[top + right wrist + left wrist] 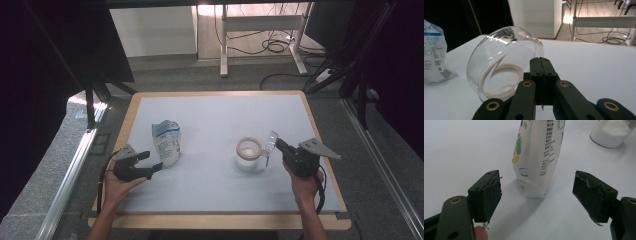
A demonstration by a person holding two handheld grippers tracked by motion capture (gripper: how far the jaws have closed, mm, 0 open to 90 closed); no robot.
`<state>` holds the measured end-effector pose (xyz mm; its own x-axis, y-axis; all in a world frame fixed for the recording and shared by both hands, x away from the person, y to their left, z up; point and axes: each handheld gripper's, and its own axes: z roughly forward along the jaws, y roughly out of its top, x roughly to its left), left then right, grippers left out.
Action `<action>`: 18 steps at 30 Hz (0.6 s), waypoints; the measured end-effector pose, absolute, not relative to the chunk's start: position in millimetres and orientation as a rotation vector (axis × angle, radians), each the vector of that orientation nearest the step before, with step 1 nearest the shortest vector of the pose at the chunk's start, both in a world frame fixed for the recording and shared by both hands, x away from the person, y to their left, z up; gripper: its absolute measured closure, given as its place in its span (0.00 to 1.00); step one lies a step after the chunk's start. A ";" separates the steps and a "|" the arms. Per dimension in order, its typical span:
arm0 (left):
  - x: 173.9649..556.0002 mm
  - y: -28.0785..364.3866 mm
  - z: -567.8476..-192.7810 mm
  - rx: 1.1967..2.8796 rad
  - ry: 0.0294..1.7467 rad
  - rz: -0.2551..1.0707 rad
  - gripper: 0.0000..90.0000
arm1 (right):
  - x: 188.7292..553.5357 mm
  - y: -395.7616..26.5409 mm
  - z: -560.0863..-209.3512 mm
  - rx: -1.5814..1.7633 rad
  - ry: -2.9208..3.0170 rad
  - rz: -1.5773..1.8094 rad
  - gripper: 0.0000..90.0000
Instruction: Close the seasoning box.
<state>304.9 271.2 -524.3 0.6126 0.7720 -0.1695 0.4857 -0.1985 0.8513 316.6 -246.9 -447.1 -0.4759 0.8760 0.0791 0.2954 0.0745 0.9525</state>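
A white and blue printed pouch (166, 142) stands upright on the white mat, left of centre. My left gripper (151, 169) is just in front of its base, open, with the pouch (537, 157) a little beyond the two pads (491, 195) and not touched. A squat glass jar (248, 155) with white powder and a tan rim stands right of centre. Just right of the jar, my right gripper (278, 145) is shut on the rim of a clear glass lid (270, 143). In the right gripper view the lid (499, 65) is tilted on edge, with a tan seal ring inside it.
The white mat (215, 120) lies on a table with a wooden border (327, 165). A white desk frame (260, 30) and loose cables (275, 46) lie on the floor beyond. Dark curtains flank both sides, and a metal rail (70, 180) runs along the left.
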 end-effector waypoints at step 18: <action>303.8 264.0 -532.4 1.858 1.011 0.337 0.26 | 335.5 -216.7 -446.2 1.076 1.970 1.362 1.00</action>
<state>303.8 264.0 -532.4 0.6190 0.7628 -0.1869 0.4983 -0.1976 0.8442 335.5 -216.7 -446.2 -0.5559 0.8308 0.0270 0.3191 0.1833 0.9298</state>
